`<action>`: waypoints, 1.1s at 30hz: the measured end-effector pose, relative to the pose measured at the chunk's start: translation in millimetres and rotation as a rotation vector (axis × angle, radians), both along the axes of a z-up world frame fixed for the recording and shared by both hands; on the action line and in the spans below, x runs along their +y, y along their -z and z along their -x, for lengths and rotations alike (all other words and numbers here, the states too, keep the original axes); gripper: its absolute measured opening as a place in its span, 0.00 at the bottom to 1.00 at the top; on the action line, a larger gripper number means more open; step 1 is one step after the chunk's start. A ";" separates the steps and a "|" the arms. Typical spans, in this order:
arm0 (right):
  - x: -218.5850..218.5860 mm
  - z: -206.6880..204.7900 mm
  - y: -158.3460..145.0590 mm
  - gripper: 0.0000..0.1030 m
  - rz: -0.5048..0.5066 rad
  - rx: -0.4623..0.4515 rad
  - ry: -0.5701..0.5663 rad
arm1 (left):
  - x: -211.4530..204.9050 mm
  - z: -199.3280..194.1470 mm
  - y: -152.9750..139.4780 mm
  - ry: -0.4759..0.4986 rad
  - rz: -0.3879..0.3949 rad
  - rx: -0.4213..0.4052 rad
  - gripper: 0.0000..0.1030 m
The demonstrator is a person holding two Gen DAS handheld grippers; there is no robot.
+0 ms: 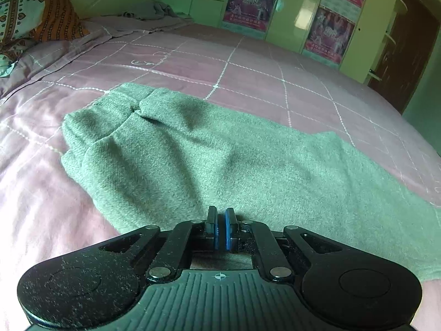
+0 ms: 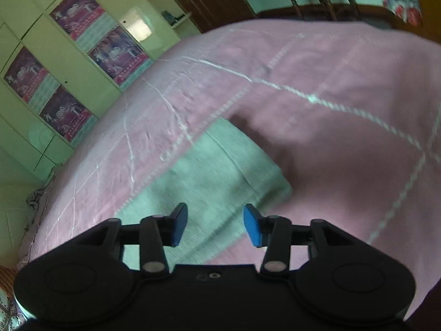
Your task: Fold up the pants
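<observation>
Green pants (image 1: pixel 193 151) spread flat across pink bed (image 1: pixel 261 63), left gripper (image 1: pixel 220 222) closed empty above near edge, right gripper (image 2: pixel 215 224) open over leg end, apparently lining up the next fold.

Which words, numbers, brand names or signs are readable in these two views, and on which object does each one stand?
"200": large pale figures, only roughly legible, on the posters stuck to the wardrobe doors.
Smaller print on those posters: too small to read.
Posters in the right wrist view: blurred, unreadable.
Pants, bedspread, both hand-held grippers: no text visible.
</observation>
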State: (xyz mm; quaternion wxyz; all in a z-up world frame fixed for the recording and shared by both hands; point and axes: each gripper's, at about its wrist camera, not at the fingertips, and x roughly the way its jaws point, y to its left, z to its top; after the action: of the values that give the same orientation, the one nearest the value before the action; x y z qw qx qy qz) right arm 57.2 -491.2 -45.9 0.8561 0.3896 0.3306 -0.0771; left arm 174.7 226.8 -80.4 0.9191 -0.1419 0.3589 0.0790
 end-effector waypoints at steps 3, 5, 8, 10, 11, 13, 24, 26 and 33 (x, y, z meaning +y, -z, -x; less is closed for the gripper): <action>-3.0 -3.9 16.1 0.45 -0.052 -0.015 0.023 | 7.3 0.8 3.3 0.001 0.042 -0.001 0.05; -5.8 -3.9 26.0 0.44 -0.082 -0.034 0.053 | 12.2 1.2 6.6 0.000 0.074 -0.008 0.05; -1.6 -10.5 29.0 0.12 -0.077 -0.040 0.070 | 17.5 2.4 10.4 -0.007 0.112 -0.021 0.05; 5.2 -8.5 22.2 0.04 -0.043 -0.040 0.046 | 18.1 2.9 12.2 -0.005 0.116 -0.028 0.05; 8.8 -3.1 15.5 0.04 -0.021 -0.054 0.051 | 17.9 2.8 12.8 -0.002 0.114 -0.029 0.05; 12.0 8.8 5.9 0.04 0.013 -0.075 0.055 | 17.1 1.8 13.2 0.006 0.106 -0.029 0.05; 21.2 2.2 7.6 0.33 0.108 0.007 0.008 | 33.4 33.4 -20.0 -0.123 -0.019 -0.149 0.15; 28.4 12.2 2.8 0.41 0.151 -0.028 0.008 | 50.5 46.2 -24.9 -0.202 0.007 -0.190 0.67; 88.3 11.6 -1.4 0.36 -0.053 -0.160 -0.226 | 71.6 40.3 -8.9 -0.224 0.092 -0.156 0.66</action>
State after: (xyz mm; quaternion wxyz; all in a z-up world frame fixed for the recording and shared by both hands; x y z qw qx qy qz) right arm 45.7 -403.0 -44.5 0.8724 0.3773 0.3049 0.0600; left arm 134.4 298.4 -71.5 0.9221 -0.2287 0.2717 0.1534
